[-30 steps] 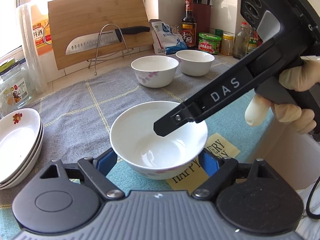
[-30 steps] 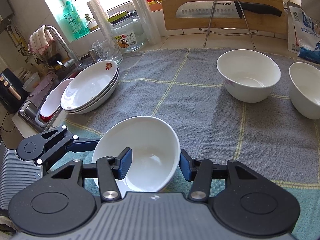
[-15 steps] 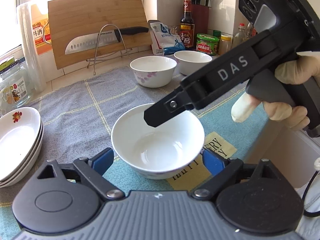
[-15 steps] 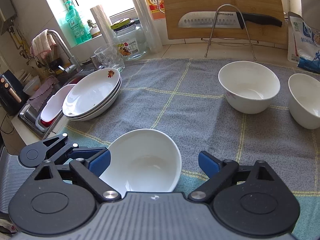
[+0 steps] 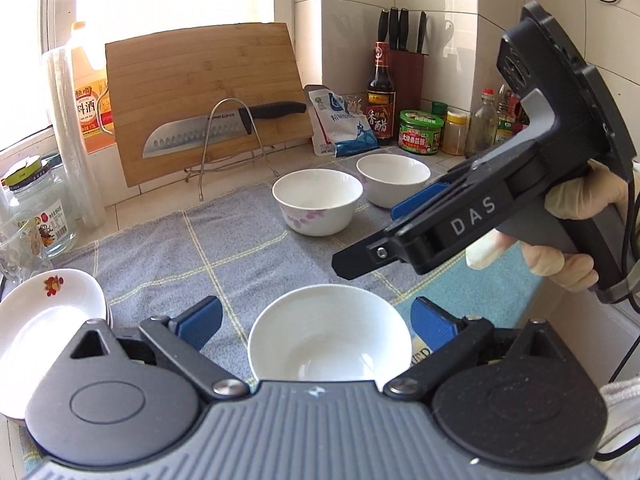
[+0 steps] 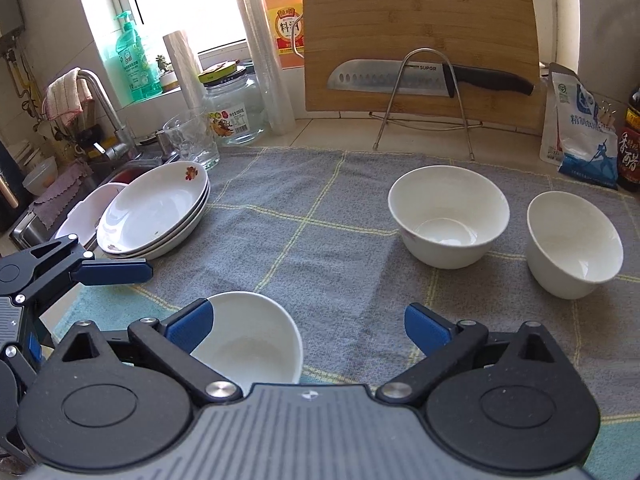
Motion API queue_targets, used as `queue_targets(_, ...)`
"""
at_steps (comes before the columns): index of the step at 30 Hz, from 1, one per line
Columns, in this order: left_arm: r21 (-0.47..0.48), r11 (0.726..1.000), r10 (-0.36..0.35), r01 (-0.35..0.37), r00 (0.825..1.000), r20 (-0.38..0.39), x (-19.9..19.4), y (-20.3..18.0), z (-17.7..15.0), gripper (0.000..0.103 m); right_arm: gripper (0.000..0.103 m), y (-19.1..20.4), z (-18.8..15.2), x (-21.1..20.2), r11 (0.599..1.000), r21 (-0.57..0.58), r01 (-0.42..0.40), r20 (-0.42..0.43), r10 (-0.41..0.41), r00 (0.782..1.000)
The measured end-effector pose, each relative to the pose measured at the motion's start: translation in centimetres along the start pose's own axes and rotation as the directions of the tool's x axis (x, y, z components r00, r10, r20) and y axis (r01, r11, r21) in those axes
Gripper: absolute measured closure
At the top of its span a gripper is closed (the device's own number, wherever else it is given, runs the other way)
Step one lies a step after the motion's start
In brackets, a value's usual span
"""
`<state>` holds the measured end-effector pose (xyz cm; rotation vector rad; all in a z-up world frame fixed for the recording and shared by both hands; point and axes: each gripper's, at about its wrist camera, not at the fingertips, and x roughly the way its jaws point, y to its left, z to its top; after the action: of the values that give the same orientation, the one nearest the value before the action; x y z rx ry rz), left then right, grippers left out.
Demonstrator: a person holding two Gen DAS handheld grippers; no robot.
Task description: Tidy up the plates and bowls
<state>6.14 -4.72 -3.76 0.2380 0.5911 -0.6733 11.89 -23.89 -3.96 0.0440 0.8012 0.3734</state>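
A plain white bowl [image 5: 330, 336] sits upright on the cloth close in front of me. My left gripper [image 5: 316, 320] hovers over it with its jaws opening, the blue pads [image 5: 200, 320] clear of the rim on both sides. My right gripper [image 6: 308, 324] is lifted off the same bowl [image 6: 252, 344], also opening, with nothing between its pads. Two more white bowls [image 6: 448, 216] [image 6: 572, 244] stand side by side farther back. A stack of shallow plates [image 6: 152, 208] with a red flower print lies at the left edge of the cloth.
A grey checked towel [image 6: 320, 220] covers the counter. Behind it lean a cutting board [image 6: 420, 32] and a knife [image 6: 400, 78] on a wire rack. A jar [image 6: 236, 108] and a glass [image 6: 192, 140] stand near the sink [image 6: 48, 208]; bottles [image 5: 380, 92] line the right wall.
Both grippers have opened and let go of the near bowl. The right finger has come out of the bowl, both grippers have lifted, and the bowl now rests level on the cloth.
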Motion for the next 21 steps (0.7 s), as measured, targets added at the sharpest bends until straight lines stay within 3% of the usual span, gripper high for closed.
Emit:
queue_targets(9,-0.01,0.999,0.046,-0.046,0.999,-0.019,4.7,-1.2,3.8,0.003,0.0,-4.6,2.9,-1.0,0.996,-0.052,0.066,0.038,-0.064,0.997)
queue_targets(21,-0.013,0.992,0.127,-0.129,0.99,-0.063,11.8,-3.0,7.8,0.003,0.0,-10.9,7.8,2.2,0.995,-0.091,-0.029,-0.012,0.028,1.0)
